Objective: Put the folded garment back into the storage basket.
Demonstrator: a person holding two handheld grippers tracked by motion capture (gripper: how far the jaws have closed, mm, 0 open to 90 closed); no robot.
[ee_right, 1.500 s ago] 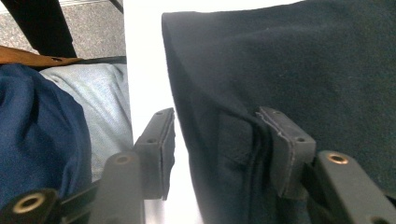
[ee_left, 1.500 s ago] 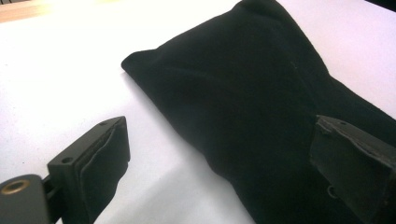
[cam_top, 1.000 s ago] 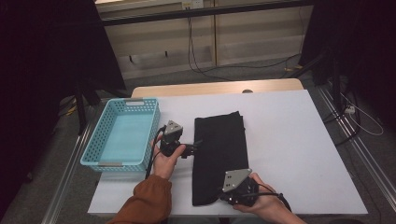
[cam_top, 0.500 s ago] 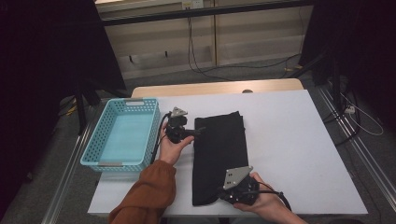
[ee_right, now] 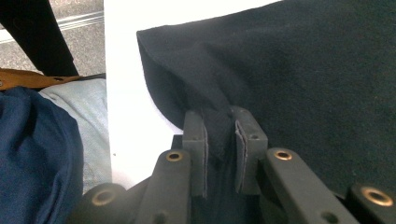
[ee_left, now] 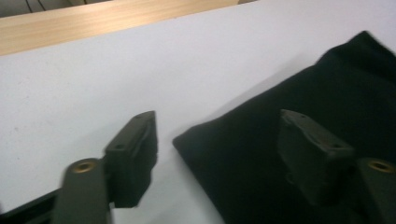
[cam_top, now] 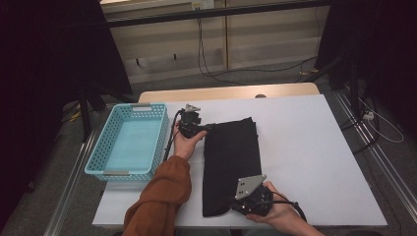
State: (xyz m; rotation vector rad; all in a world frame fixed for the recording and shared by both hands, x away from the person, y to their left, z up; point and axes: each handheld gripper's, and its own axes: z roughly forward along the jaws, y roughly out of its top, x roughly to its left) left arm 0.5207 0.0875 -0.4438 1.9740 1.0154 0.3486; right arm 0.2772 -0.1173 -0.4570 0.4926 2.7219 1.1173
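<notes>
Nearest the person, the right gripper sits at the near end of the cloth, its pads pinching a raised fold of the dark fabric by the near left corner; in the right gripper view the fold stands up between the two pads while the rest lies flat beyond. The cloth is a long black rectangle, folded, matte and soft with a fine felted nap, lying on the white table with its long axis running away from the person. At its far end the left gripper points at the far left corner. Its jaws have just been closing but are spread yet: in the left gripper view one pad hangs over bare table just left of the corner, and the other hangs over the fabric, so the corner lies between them, not yet gripped. The coming pinch seems to turn on that: the corner sits slightly toward the cloth-side pad, and the edge runs back toward the right gripper. The left hand, in an orange-brown sleeve, is the nearer one to that far corner. Left of it stands a blue plastic basket with lattice walls, and beyond the white top runs a pale wooden strip.
</notes>
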